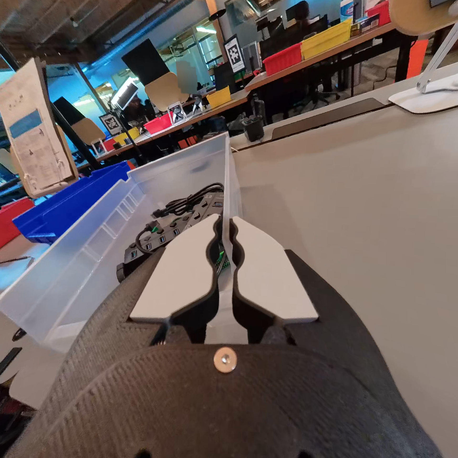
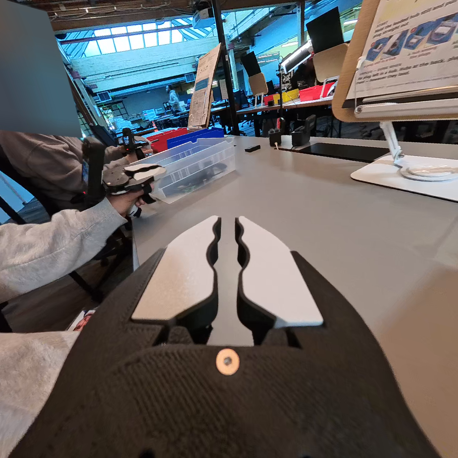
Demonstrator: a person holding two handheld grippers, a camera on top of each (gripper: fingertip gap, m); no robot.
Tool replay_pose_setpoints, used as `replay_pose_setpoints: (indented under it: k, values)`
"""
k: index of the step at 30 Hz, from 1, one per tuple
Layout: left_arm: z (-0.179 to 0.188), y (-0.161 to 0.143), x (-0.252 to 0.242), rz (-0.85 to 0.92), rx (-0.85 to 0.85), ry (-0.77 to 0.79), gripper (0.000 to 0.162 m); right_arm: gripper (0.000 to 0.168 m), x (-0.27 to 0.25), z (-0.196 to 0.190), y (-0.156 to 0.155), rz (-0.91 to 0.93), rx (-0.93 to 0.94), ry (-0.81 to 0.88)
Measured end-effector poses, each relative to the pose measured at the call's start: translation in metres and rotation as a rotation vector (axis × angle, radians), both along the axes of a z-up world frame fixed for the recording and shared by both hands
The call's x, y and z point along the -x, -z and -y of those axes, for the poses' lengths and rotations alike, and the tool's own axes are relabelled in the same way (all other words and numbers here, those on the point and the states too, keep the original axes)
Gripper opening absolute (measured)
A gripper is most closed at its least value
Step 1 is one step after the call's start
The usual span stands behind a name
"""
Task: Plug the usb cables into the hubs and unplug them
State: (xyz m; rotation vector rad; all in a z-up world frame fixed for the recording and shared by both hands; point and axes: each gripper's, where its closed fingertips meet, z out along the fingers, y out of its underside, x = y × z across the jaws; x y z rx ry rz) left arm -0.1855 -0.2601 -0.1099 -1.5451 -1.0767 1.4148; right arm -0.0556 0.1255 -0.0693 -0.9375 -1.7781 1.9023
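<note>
I am holding my left gripper [image 1: 225, 220] astride the right-hand wall of the clear plastic bin [image 1: 74, 267], which is running up through the centre of the left wrist view: one finger is sitting inside the bin and the other outside, with the wall standing in the narrow gap between them. They look closed onto that wall, though I cannot tell how firmly they are pinching it. Inside the bin, just left of centre in the frame, the black usb hubs [image 1: 171, 238] are lying in a loose heap with their rows of ports facing up, and a tangle of black usb cables [image 1: 190, 198] is resting above them toward the far wall. One dark cable seems to be sitting in a port, but I cannot be sure. My right gripper [image 2: 228, 220] is hovering low over the bare grey table [image 2: 322, 223] in the lower middle of the right wrist view, fingers only slightly parted and gripping nothing, while the bin is sitting well apart at the centre left of that view. I judge that I am only getting the bin in hand, so the plugging and unplugging are all lying ahead of me.
</note>
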Motion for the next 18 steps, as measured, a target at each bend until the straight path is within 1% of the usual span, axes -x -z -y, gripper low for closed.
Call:
replay_pose_setpoints:
  k: [3,9,10,11,12,13,15,16,17,18]
  values:
    - [0.008,0.0,-0.01,0.006,-0.07,0.007,0.004,0.01,0.004,0.011,0.003,0.015,-0.004,-0.038]
    - [0.012,0.001,-0.017,0.005,-0.063,0.001,0.007,0.01,0.01,0.027,0.009,0.042,-0.013,-0.096]
    - [0.011,0.002,-0.018,0.005,-0.068,0.014,0.011,0.01,0.011,0.028,0.011,0.048,-0.015,-0.099]
    - [0.009,0.0,-0.02,-0.003,-0.088,0.028,0.022,0.01,0.011,0.028,0.011,0.052,-0.015,-0.1]
    - [0.01,-0.004,-0.022,-0.015,-0.126,0.036,0.037,0.01,0.011,0.027,0.011,0.054,-0.012,-0.098]
    - [0.012,-0.01,-0.024,-0.023,-0.184,0.038,0.046,0.01,0.012,0.026,0.01,0.055,-0.005,-0.094]
    - [0.018,-0.032,-0.027,-0.04,-0.319,0.058,0.058,0.01,0.012,0.022,0.008,0.055,0.015,-0.086]
    - [0.025,-0.047,-0.028,-0.063,-0.364,0.07,0.058,0.011,0.012,0.02,0.007,0.054,0.025,-0.081]
    - [0.034,-0.063,-0.027,-0.083,-0.38,0.077,0.053,0.011,0.013,0.019,0.007,0.055,0.032,-0.077]
    - [0.044,-0.077,-0.023,-0.087,-0.369,0.088,0.044,0.011,0.013,0.017,0.007,0.059,0.034,-0.073]
